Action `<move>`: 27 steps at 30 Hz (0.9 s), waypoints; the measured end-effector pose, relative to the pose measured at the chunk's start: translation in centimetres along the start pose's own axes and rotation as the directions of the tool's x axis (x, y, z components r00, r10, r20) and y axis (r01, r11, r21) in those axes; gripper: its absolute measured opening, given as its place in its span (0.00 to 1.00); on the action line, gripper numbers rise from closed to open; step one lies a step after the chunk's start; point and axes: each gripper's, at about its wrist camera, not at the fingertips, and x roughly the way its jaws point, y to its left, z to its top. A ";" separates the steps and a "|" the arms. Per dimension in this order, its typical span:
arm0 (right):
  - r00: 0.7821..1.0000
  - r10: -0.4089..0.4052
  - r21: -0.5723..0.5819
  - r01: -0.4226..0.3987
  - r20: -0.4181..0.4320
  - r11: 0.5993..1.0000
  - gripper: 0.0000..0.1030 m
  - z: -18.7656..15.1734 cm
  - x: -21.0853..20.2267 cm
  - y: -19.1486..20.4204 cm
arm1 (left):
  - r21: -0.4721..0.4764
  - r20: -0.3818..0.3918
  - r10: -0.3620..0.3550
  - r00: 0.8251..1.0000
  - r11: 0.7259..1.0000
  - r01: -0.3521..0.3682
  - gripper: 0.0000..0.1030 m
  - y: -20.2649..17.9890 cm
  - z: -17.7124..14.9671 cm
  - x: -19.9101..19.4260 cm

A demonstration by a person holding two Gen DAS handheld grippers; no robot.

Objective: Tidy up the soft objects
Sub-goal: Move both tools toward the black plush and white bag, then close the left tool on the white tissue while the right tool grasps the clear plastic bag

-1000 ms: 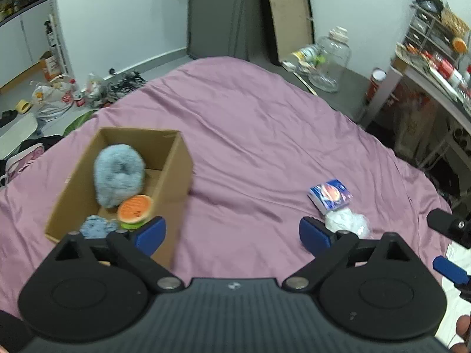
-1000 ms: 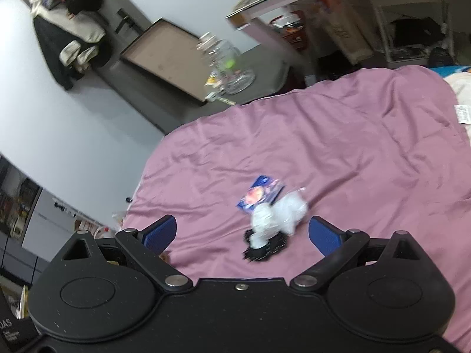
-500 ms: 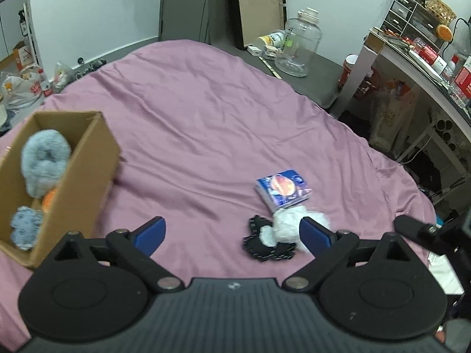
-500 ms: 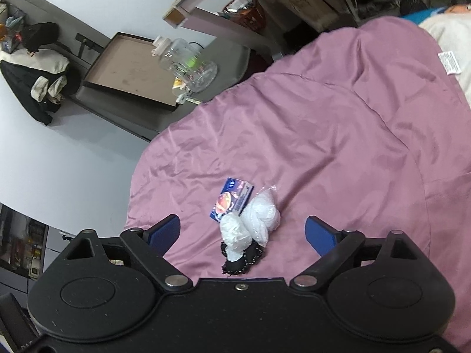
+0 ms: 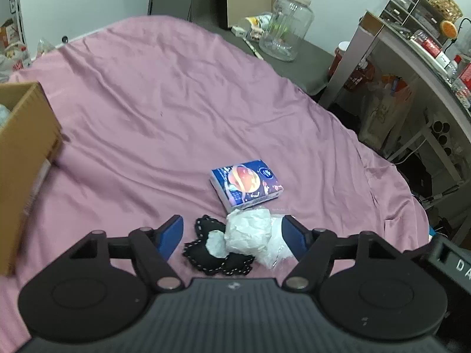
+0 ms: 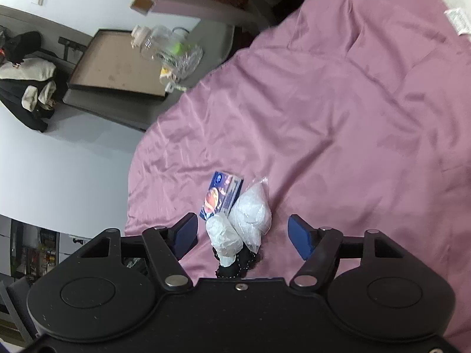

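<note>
The left gripper (image 5: 232,236) is spread wide, its blue pads (image 5: 172,235) apart and holding nothing. Between them on the pink sheet (image 5: 164,111) lie a black stitched pad (image 5: 206,254) and a white crumpled bag (image 5: 250,234); the bag rests partly on the black pad and reaches to the right-hand finger, though whether it touches that finger cannot be told. Just beyond the bag, touching its far edge, is a blue tissue pack (image 5: 245,186) printed with an orange planet; its small print is too fine to read. Well off to the left stands a cardboard box (image 5: 25,147), blurred, with only a pale scrap of its contents showing at the frame edge. At the lower right a black block shows the white letters "DA", cut off by the edge. Past the bed a clear jar (image 5: 287,33) stands on the grey floor, and a desk (image 5: 418,67) crowded with bottles and drawers runs along the right.

The right gripper (image 6: 241,234) is likewise spread wide and empty. Between its blue pads (image 6: 185,234) sit the same things from another side: the bag (image 6: 250,214), seen here as two white lumps in clear plastic, the nearer lump lying on the pad (image 6: 235,264), which the gripper body partly hides. The pack (image 6: 220,195) lies beyond, touching the bag. The sheet (image 6: 338,117) fills the rest, with a white label (image 6: 457,20) at its far right corner, its writing unreadable. On the floor beyond lie the jar (image 6: 167,48) and a framed board (image 6: 117,64).
</note>
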 end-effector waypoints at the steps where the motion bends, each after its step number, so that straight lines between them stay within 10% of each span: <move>1: 1.000 0.006 0.007 -0.006 -0.008 1.000 0.63 0.0 0.3 -0.1 | -0.004 -0.005 -0.001 1.000 1.000 0.000 0.68 -0.1 0.0 0.4; 12: 0.998 -0.054 0.082 0.056 -0.020 0.995 0.60 0.7 4.0 -0.6 | -0.078 -0.085 -0.018 0.996 0.997 0.011 0.40 0.7 -0.3 4.2; 27: 0.988 -0.144 0.000 0.144 -0.058 0.990 0.47 -0.5 7.4 1.3 | -0.147 -0.057 -0.071 0.996 0.987 0.062 0.39 4.3 0.9 1.3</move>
